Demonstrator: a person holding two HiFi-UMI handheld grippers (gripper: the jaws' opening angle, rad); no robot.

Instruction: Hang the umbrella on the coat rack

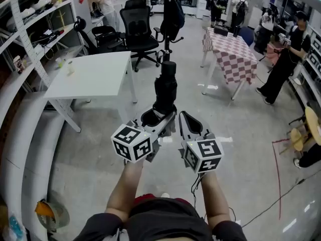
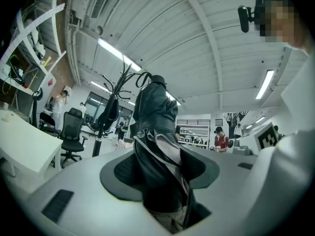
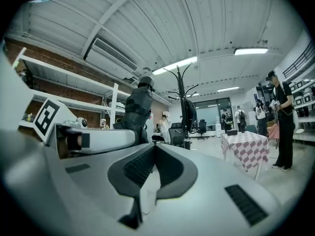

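Workshop floor (image 1: 241, 134), umbrella (image 2: 156, 132) between left fingers (image 2: 120, 173)

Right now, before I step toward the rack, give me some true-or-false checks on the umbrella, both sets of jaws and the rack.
1. The left gripper has its jaws closed on the folded black umbrella. True.
2. The right gripper grips the umbrella too. False: its jaws are together with nothing between them.
3. The umbrella already hangs on the coat rack. False: the rack stands ahead, apart from it.
4. A dark item already hangs on the rack. True.
5. In the head view, the checkered table is left of the rack. False: it is to the right.
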